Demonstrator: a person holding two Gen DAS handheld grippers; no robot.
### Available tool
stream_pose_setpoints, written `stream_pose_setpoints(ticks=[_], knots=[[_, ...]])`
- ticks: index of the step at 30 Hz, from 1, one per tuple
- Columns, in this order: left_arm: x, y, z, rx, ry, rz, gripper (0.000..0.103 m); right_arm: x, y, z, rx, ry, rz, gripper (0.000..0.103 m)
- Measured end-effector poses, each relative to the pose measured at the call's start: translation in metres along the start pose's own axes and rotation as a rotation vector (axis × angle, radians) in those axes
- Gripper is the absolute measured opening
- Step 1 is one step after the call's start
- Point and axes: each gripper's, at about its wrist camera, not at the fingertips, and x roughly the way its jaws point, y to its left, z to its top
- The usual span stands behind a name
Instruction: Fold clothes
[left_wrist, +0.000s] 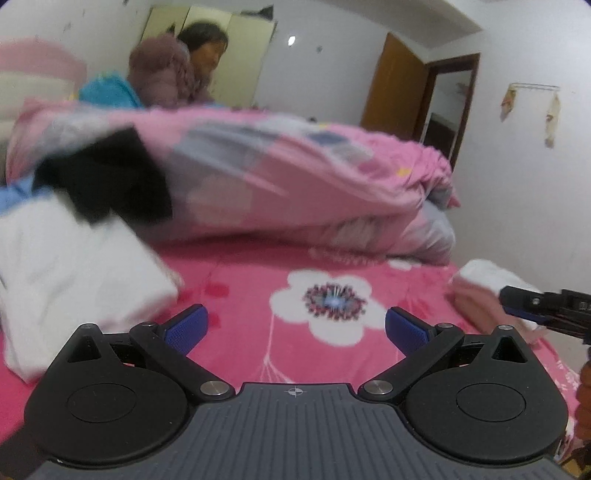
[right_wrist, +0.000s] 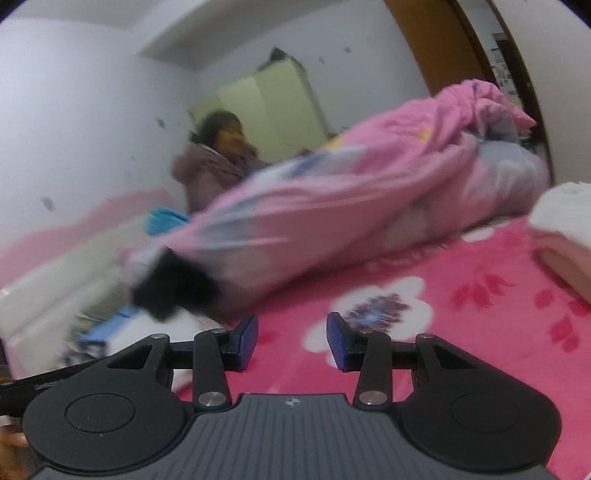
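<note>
1. On the bed, one pink floral sheet (left_wrist: 424, 295) spreads under both grippers; one large white flower print (left_wrist: 325, 306) lies between the left gripper's fingers in the left wrist view.
2. Left gripper (left_wrist: 295, 328): two blue pads, jaws spread wide, nothing between them, hovering above the sheet.
3. Right gripper (right_wrist: 291, 341): two blue pads, jaws set at a narrower gap, nothing held. Its tip also shows at the right edge of the left view, close to the folded pile there.
4. Clothes counted: one white garment (left_wrist: 74, 273) lies on the sheet at left, near the left gripper's left finger; one black garment (left_wrist: 110, 181) sits behind it against the quilt; a bit of light blue cloth (left_wrist: 18, 192) shows at far left.
5. One folded pile, white over pale pink (left_wrist: 487, 291), rests at the bed's right side; same pile at the right edge of the right view.
6. One bunched pink quilt (left_wrist: 295, 177) runs across the bed behind the clothes.
7. One person in a mauve padded coat (left_wrist: 166, 74) is beyond the quilt; one teal item (left_wrist: 107, 92) beside them.
8. One wooden door (left_wrist: 395, 85), one pale green wardrobe (right_wrist: 266, 99) against the white wall. Both views are motion-blurred.
</note>
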Motion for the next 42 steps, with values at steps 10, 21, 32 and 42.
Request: stream_pose_setpoints(ticks=[10, 21, 32, 42], knots=[[0.04, 0.03, -0.029, -0.092, 0.062, 0.053, 0.103, 0.083, -0.006, -0.038, -0.039, 0.1, -0.115, 0.044], [0.022, 0.076, -0.034, -0.26, -0.029, 0.261, 0.103, 0.109, 0.037, -0.035, -0.156, 0.091, -0.053, 0.043], [-0.085, 0.102, 0.02, -0.272, -0.272, 0.356, 0.103, 0.098, 0.104, -0.012, -0.21, -0.016, 0.128, 0.044], [-0.041, 0.09, 0.032, -0.38, -0.371, -0.124, 0.103, 0.05, 0.159, 0.062, -0.389, -0.325, 0.115, 0.043]])
